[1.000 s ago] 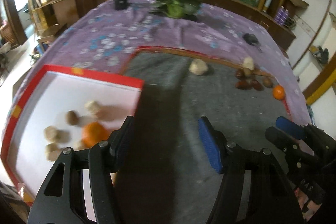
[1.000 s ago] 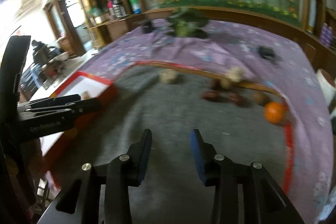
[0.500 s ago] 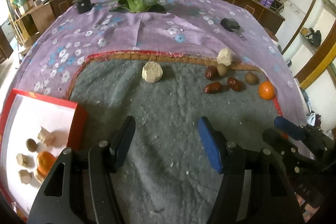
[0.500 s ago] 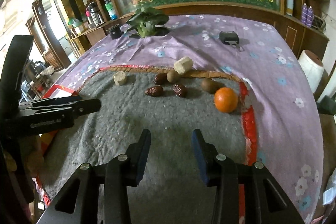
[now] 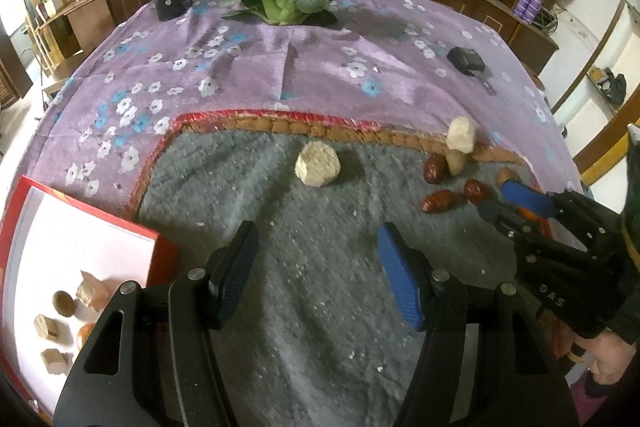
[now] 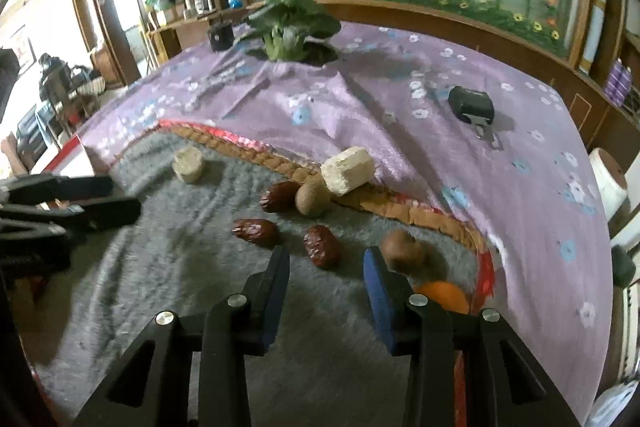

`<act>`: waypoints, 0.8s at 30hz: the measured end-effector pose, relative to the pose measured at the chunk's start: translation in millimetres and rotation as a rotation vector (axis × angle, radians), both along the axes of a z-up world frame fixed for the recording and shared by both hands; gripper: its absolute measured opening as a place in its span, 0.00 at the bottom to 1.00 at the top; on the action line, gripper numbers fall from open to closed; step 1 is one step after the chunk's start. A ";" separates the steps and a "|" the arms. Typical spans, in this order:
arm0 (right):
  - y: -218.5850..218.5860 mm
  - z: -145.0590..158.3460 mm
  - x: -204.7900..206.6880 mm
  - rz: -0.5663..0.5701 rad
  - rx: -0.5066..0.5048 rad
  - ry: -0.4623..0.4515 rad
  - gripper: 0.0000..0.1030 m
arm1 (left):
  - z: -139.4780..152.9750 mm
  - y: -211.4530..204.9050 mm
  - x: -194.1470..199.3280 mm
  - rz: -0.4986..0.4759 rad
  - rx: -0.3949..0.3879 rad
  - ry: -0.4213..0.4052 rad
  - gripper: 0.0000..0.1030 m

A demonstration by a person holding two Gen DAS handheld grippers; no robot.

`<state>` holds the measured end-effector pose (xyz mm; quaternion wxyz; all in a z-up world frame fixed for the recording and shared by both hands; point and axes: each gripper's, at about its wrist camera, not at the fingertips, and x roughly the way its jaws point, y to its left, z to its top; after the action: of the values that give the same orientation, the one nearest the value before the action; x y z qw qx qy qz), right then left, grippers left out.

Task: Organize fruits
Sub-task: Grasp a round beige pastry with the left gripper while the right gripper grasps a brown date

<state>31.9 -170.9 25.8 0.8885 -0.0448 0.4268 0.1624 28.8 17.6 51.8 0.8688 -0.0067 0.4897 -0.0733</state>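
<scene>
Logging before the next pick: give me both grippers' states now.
Left gripper: open, holding nothing.
Right gripper: open, jaws have just been closing, nothing between them; a red date lies just ahead.

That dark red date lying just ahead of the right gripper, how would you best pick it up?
Grip the date across its narrow middle, from above. It lies flat on the grey mat, long axis running away from the right gripper, with clear mat on both long sides, so one of the fingers can drop down each side. Gripped end to end it would likely slip.

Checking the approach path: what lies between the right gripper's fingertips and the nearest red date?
Only bare grey felt mat separates the right gripper from the red date, per the right wrist view.
</scene>
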 end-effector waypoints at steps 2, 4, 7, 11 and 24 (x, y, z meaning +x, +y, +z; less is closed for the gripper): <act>4.7 -7.2 8.7 0.051 -0.015 0.016 0.32 | -0.8 1.2 3.9 0.002 0.001 0.006 0.61; 8.5 -13.1 12.7 0.063 -0.050 0.024 0.23 | -2.6 1.9 7.6 0.006 0.003 0.013 0.61; 10.1 -14.5 14.5 0.073 -0.062 0.008 0.18 | -5.5 2.3 14.7 0.021 0.000 0.027 0.61; 0.0 -9.3 7.1 0.049 -0.018 -0.003 0.18 | -7.3 -3.4 23.1 0.019 -0.010 0.033 0.61; -19.1 5.7 -17.2 0.003 0.073 -0.022 0.18 | -36.4 -20.0 62.2 0.046 0.083 0.065 0.61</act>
<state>14.7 -190.1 31.5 0.8939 -0.0147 0.4108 0.1785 91.0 -2.4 15.4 0.8535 0.0160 0.5199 -0.0327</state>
